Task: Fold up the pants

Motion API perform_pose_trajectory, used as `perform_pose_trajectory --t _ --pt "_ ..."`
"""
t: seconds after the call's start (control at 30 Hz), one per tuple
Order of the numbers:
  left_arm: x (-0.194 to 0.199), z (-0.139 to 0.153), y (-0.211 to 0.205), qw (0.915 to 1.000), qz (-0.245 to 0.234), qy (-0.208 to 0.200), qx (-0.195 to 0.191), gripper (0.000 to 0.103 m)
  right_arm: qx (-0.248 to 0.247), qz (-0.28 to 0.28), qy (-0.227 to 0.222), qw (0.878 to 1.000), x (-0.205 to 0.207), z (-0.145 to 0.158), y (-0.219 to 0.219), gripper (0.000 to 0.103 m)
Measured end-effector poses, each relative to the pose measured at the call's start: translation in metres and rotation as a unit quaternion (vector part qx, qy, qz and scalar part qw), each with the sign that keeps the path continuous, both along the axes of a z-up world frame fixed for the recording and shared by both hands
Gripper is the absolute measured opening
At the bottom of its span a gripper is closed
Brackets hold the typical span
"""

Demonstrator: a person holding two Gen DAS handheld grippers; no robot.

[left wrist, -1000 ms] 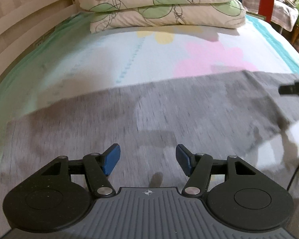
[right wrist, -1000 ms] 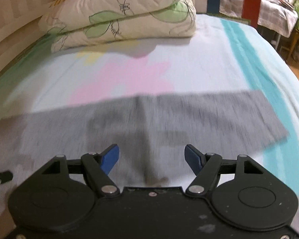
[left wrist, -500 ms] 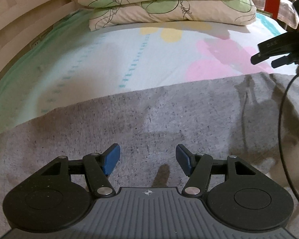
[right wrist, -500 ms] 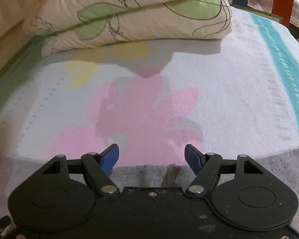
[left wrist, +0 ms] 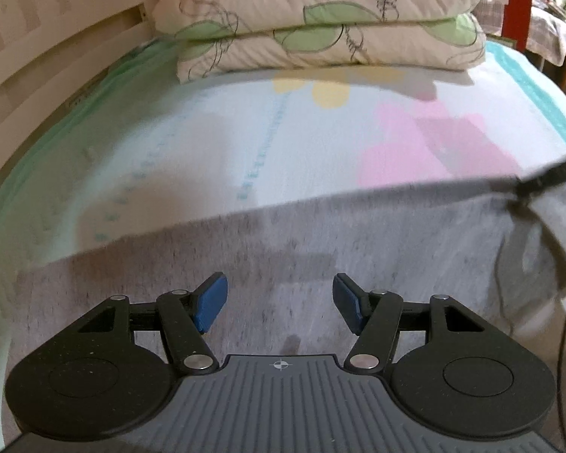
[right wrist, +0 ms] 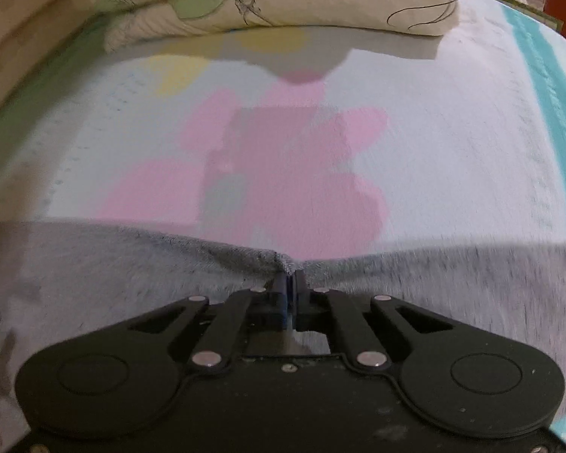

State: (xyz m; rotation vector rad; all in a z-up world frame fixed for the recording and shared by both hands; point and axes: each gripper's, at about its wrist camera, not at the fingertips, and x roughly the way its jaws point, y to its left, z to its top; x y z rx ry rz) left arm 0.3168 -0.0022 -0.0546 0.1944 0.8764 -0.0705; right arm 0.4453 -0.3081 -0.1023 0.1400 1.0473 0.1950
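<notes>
- The grey pants point(left wrist: 320, 249) lie spread flat across the near part of the bed point(left wrist: 207, 143), their far edge running from 9 o'clock to 3 o'clock in both wrist views.
- The right gripper point(right wrist: 290, 279) has just closed its jaws; they are clenched on the far edge of the pants, and the cloth puckers into a small peak at the pinch, with folds fanning toward 9 and 3 o'clock.
- The left gripper point(left wrist: 279, 302) hovers above the pants with its jaws released, the blue pads point(left wrist: 211, 302) well apart and only flat grey cloth showing between them.
- In the left wrist view, the tip of the right gripper shows at 3 o'clock, at the far edge of the pants.
- Two stacked leaf-print pillows point(left wrist: 328, 26) sit at 12 o'clock at the head of the bed, well apart from the pants.
- The sheet bears a pink flower print point(right wrist: 283, 173) just beyond the pinched edge.
</notes>
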Motion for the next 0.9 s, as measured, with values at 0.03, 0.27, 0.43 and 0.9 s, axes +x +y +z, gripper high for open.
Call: perform_pose_trajectory --t 0.03,0.27,0.43,0.9 --pt "0.003 0.002 -0.002 1.0000 -0.001 -0.001 0.000 0.061 0.011 0.003 -0.002 1.000 -0.010 0.002 -0.003 0.002" --pt "0.024 0.010 -0.015 0.9994 -0.001 0.010 -0.034 0.061 0.032 0.022 -0.014 0.999 -0.061 0.004 -0.005 0.001" --pt "0.046 0.003 -0.019 0.9929 0.022 0.055 -0.103 0.061 0.011 0.018 -0.020 1.000 -0.088 -0.006 0.001 0.001" --pt "0.081 0.000 -0.013 0.9909 0.029 0.066 -0.113 0.061 -0.014 0.030 -0.122 0.992 -0.005 0.015 0.009 0.039"
